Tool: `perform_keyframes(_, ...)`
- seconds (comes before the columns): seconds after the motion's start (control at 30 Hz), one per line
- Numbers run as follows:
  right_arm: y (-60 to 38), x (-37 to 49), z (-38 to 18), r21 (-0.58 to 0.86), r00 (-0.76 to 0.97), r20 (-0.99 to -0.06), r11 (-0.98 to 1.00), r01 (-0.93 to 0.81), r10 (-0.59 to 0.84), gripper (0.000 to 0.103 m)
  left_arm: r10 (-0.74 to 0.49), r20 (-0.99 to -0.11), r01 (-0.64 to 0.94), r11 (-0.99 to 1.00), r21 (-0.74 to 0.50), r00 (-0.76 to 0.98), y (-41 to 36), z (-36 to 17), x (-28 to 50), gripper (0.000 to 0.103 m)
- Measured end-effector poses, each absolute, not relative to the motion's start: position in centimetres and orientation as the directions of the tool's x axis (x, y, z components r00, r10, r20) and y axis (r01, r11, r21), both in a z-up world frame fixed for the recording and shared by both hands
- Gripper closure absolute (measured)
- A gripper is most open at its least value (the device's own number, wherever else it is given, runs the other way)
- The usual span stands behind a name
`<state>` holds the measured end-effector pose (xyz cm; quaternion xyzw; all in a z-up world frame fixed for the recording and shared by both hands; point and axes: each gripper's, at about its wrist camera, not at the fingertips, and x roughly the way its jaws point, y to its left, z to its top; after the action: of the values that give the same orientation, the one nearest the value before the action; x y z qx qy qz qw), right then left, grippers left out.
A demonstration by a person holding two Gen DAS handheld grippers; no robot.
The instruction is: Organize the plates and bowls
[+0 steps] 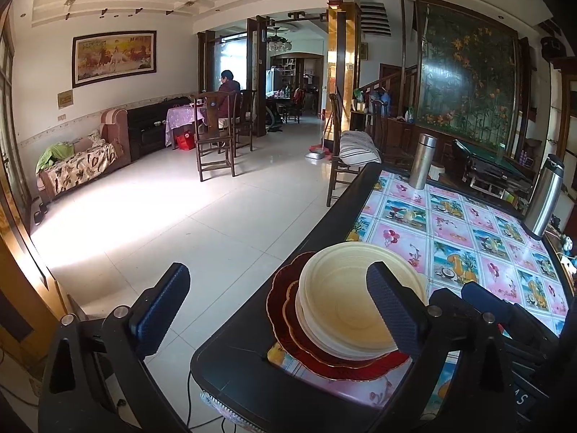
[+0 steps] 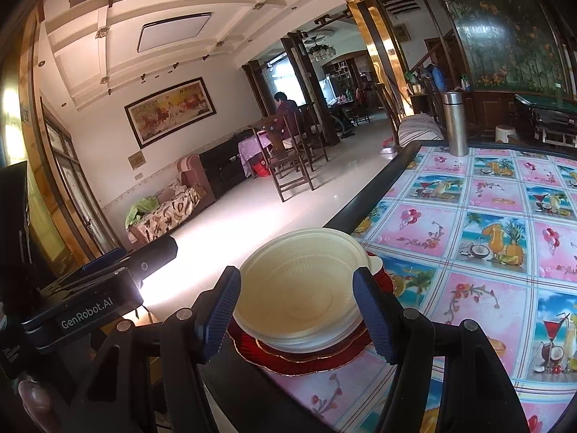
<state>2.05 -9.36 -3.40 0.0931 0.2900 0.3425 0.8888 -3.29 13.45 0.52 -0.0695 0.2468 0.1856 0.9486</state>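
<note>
A stack of cream bowls [image 1: 346, 303] sits on two red scalloped plates [image 1: 285, 328] at the near left corner of the table [image 1: 230, 382]. My left gripper [image 1: 274, 310] is open, its right finger over the bowls, its left finger off the table over the floor. In the right wrist view the same bowls [image 2: 299, 292] and red plates [image 2: 310, 361] lie between the fingers of my right gripper [image 2: 297, 315], which is open and straddles the stack without visibly clamping it. The right gripper's body shows in the left wrist view [image 1: 487, 303].
The table has a pink and blue patterned cloth [image 2: 487, 238]. Two steel thermos flasks stand at its far side [image 1: 422, 162] [image 1: 544, 198]. A wooden chair [image 1: 346, 158] stands by the far left table edge. A tiled floor [image 1: 180, 223] lies to the left.
</note>
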Motion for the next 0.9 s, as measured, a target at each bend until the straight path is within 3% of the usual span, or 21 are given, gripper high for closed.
perform_keyframes(0.9,-8.9,3.2,-3.6,0.405,0.598,-0.447,0.747,-0.528,0.665,0.036,0.324,-0.487,-0.387,0.921,-0.033,0.811,13.5,0.8,-3.3,0.003)
